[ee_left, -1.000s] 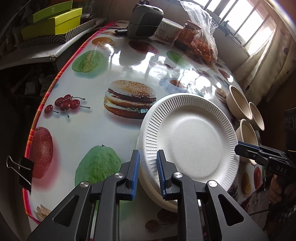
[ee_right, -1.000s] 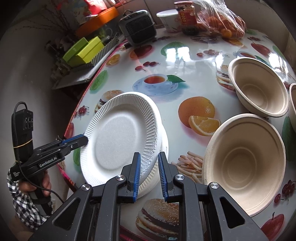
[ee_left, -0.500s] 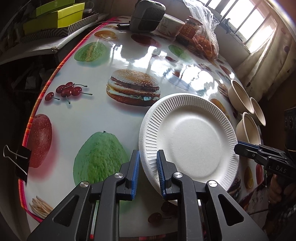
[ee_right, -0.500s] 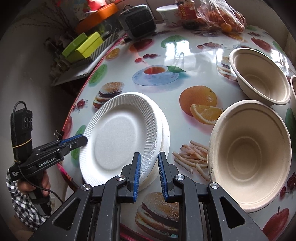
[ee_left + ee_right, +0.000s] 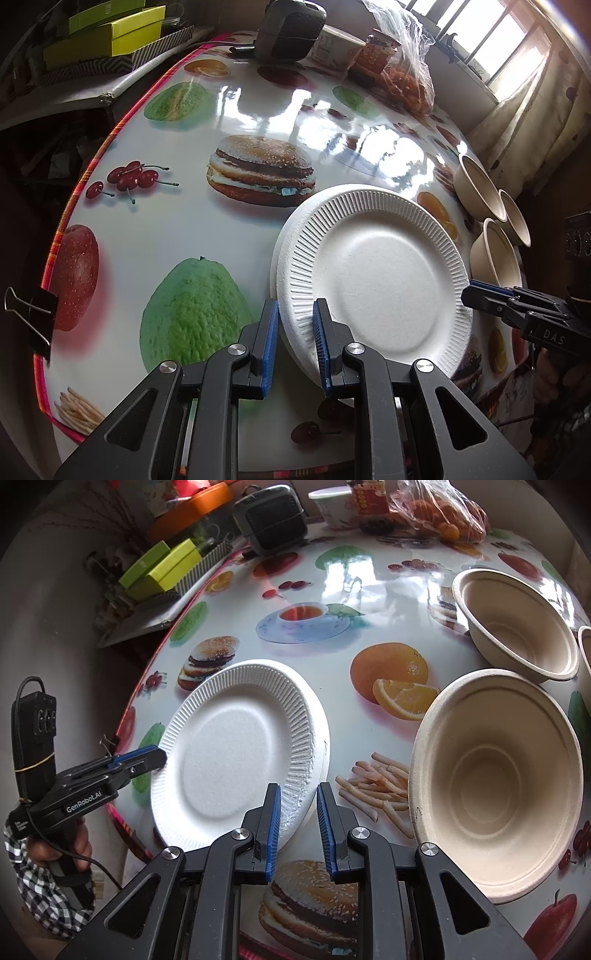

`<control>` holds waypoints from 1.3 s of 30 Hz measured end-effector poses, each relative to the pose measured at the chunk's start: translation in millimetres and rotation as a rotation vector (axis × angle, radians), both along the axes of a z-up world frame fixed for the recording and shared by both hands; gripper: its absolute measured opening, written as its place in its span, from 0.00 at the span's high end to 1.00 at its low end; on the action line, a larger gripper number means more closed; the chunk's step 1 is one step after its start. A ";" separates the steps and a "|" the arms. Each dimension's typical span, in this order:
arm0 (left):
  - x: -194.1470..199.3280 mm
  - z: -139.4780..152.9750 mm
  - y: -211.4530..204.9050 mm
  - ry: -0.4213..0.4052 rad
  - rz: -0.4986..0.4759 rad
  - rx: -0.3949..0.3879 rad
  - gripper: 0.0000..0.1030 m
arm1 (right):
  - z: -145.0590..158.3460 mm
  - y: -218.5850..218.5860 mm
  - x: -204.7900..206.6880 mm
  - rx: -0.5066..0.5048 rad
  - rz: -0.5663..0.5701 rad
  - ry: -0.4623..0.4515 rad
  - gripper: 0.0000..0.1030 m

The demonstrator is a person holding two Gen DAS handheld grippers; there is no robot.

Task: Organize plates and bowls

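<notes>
A white ribbed paper plate (image 5: 373, 280) lies on top of another white plate (image 5: 282, 254) near the table's front edge; it also shows in the right wrist view (image 5: 232, 753). My left gripper (image 5: 294, 345) has its jaws slightly apart around the plates' left rim, not pinching it. My right gripper (image 5: 298, 825) is open at the plates' right rim; it shows in the left wrist view (image 5: 476, 291) as well. Three beige bowls (image 5: 496, 786) (image 5: 517, 624) (image 5: 515, 218) stand to the right of the plates.
The round table (image 5: 147, 240) has a glossy food-print cloth with a red edge. At the back stand a dark heater (image 5: 271, 518), a white cup (image 5: 330, 507), a jar (image 5: 367, 506) and a bag of oranges (image 5: 439, 513). A binder clip (image 5: 31, 314) grips the left edge.
The held plate has come down flat onto the lower plate. Both grippers have opened slightly and released its rim.
</notes>
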State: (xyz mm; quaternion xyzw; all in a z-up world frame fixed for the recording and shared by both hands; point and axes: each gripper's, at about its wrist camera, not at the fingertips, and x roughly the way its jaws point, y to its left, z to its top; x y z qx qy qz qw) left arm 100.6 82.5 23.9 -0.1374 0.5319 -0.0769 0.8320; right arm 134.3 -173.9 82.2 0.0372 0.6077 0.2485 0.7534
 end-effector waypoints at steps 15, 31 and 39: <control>-1.3 -0.3 1.5 -0.003 0.002 -0.002 0.80 | -2.4 2.6 0.4 -0.030 0.014 -0.016 0.80; -2.4 2.7 4.6 -0.018 -0.001 -0.022 0.68 | -2.4 5.8 0.1 -0.041 0.017 -0.015 0.65; -2.7 0.8 9.2 -0.012 0.017 -0.033 0.65 | -8.4 11.8 -0.5 -0.039 0.026 0.002 0.65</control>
